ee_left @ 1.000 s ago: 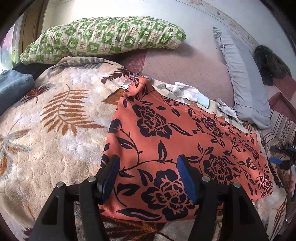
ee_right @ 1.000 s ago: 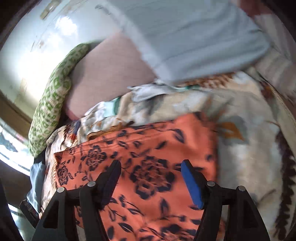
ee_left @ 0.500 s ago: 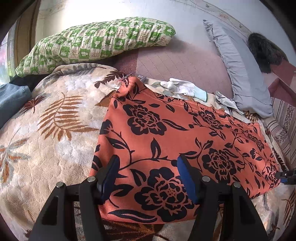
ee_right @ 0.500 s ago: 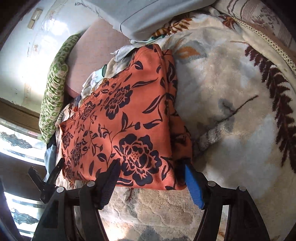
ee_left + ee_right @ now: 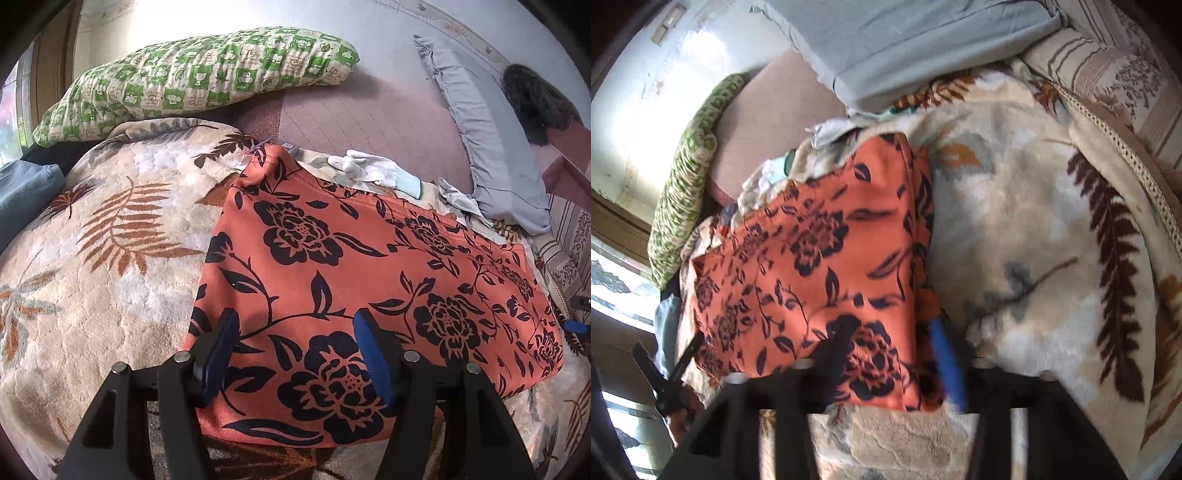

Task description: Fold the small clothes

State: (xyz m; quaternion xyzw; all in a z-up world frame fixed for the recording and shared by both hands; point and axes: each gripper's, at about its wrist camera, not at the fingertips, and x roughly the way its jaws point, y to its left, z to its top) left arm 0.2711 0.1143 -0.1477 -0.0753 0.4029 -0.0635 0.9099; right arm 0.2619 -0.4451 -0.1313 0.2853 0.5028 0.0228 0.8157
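Note:
An orange garment with black flowers point(image 5: 362, 266) lies flat on a cream leaf-print blanket point(image 5: 110, 236). My left gripper point(image 5: 295, 350) is open, its fingers astride the garment's near left corner, just above the cloth. In the right wrist view the same garment point(image 5: 820, 266) lies ahead, folded edge to the right. My right gripper point(image 5: 886, 350) is open over the garment's near right corner, its blue pad point(image 5: 945, 362) at the folded edge. The view is blurred. The left gripper also shows there point(image 5: 668, 373), at far left.
A green patterned pillow point(image 5: 199, 77) and a grey pillow point(image 5: 491, 136) lie at the back. White gloves point(image 5: 373, 170) and a small grey cloth point(image 5: 458, 195) sit behind the garment. Blue fabric point(image 5: 22, 188) is at the far left. A striped bed edge point(image 5: 1115, 74) is at right.
My right gripper has come down and in onto the garment's near right corner, jaws narrower than before. My left gripper has held its place, still open.

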